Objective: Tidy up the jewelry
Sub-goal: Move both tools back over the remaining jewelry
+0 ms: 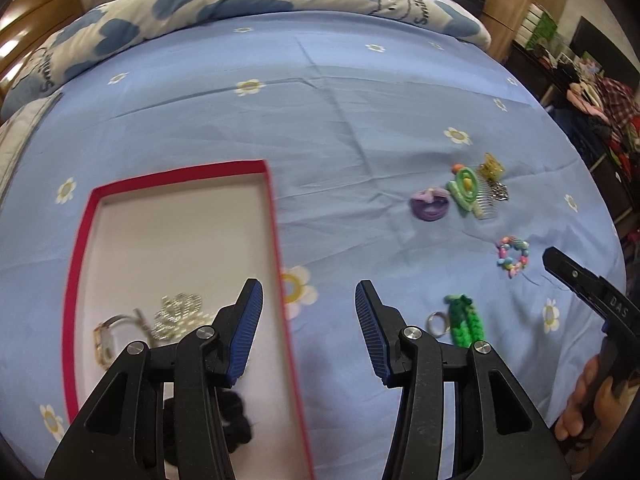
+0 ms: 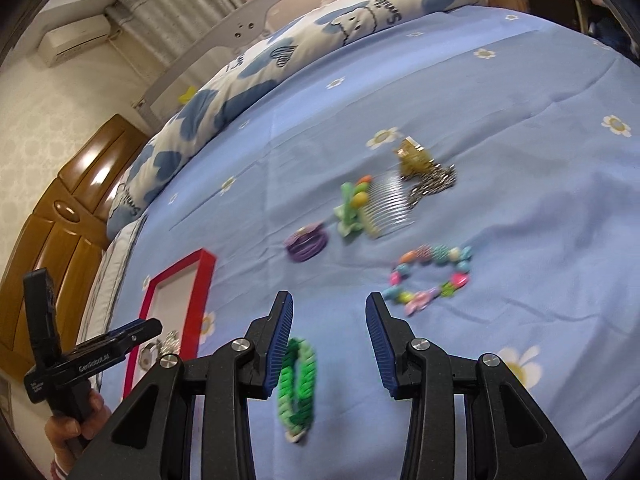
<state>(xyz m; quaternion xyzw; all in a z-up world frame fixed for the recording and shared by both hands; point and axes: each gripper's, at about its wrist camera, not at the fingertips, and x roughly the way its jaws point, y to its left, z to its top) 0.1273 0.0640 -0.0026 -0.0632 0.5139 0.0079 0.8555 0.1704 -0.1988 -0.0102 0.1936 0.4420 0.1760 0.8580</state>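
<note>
Closest to me, my right gripper [image 2: 329,334] has its jaws spread wide and empty, with the green braided bracelet [image 2: 297,386] lying on the blue sheet [image 2: 500,200] just under and beside its left finger. I judge it soft, light and limp; I would pinch across one side of the woven band, since it will fold rather than slip. My left gripper [image 1: 309,322] is equally apart and holds nothing, straddling the right wall of the red box [image 1: 276,240]. Inside the box lie a black scrunchie [image 1: 240,432], a watch [image 1: 105,340] and a sparkly silver piece [image 1: 176,316]. A small metal ring [image 1: 436,322] sits touching the bracelet's side; it looks hard and slippery, awkward to grip.

Further out, the pastel bead bracelet [image 2: 432,276] lies apart from the rest: rigid beads, probably on stretchy cord, best taken across the beads. Beyond it cluster the purple hair ties [image 2: 306,246], a green clip [image 2: 354,216], a clear comb [image 2: 392,206] and a gold chain piece [image 2: 424,168], the chain likely to snag.
</note>
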